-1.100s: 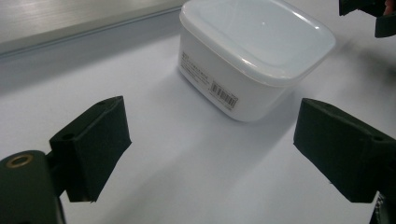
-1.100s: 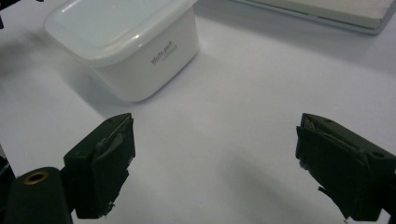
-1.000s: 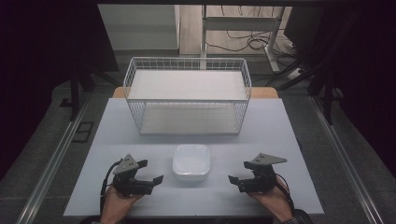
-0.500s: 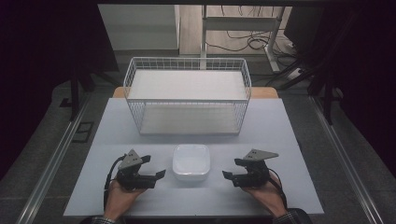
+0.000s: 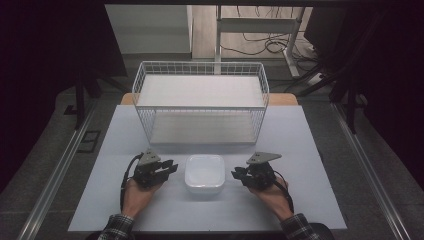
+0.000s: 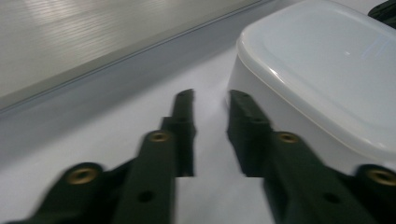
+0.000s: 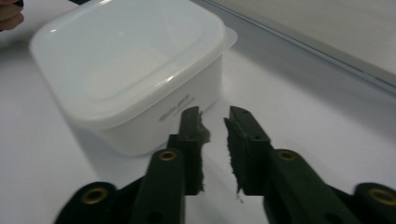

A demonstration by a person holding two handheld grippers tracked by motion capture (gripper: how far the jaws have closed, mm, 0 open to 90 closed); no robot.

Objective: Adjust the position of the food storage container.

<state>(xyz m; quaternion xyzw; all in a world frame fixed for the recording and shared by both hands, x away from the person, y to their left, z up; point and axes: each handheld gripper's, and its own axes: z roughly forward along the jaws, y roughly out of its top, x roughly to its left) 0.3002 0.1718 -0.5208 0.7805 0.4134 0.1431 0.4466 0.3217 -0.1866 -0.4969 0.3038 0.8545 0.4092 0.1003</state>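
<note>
High view: left gripper [image 5: 171, 165] and right gripper [image 5: 235, 174], both slightly parted and empty, flank the container [image 5: 204, 173].

Black left claw [image 5: 169, 167], right claw [image 5: 236, 175]: brass screws, grey triangular plates, black cables; plaid cuffs.

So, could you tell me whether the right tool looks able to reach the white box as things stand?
Probably yes: the right tool sits open beside the box, with bare table between them.
</note>
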